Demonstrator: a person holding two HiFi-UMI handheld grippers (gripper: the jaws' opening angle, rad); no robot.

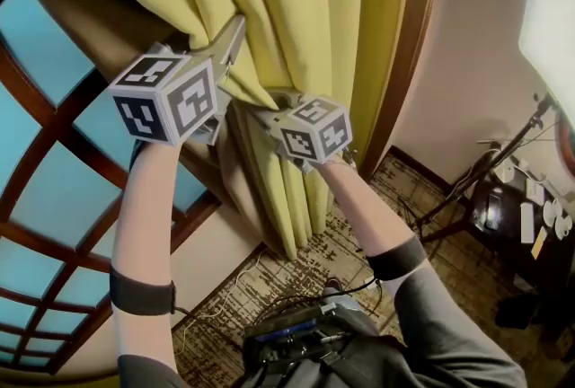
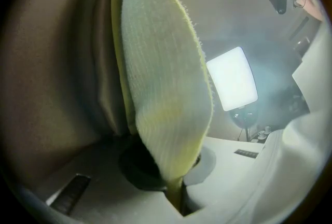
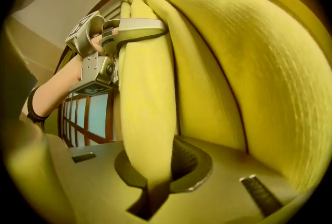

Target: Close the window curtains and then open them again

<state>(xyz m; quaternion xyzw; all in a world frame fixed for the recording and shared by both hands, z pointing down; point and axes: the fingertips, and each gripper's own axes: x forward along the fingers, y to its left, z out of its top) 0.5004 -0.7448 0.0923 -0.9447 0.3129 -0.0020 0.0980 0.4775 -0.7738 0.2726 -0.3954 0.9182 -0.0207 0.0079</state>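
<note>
The yellow curtain (image 1: 287, 9) hangs gathered in thick folds against the wooden window frame (image 1: 406, 45). My left gripper (image 1: 235, 29) is shut on one fold's edge, high on the bunch. In the left gripper view the pale fold (image 2: 161, 88) rises out of the closed jaws of the left gripper (image 2: 176, 194). My right gripper (image 1: 257, 113) is shut on a neighbouring fold a little lower and to the right. In the right gripper view that fold (image 3: 145, 114) is pinched in the right gripper (image 3: 151, 193), with the left gripper (image 3: 155, 28) clamped above it.
The window (image 1: 54, 198) with its brown wooden lattice fills the left. A dull brown lining (image 1: 90, 9) shows behind the yellow cloth. On the patterned carpet (image 1: 296, 274) at the right stand a tripod (image 1: 476, 180) and cables. A bright light panel (image 2: 232, 79) glows across the room.
</note>
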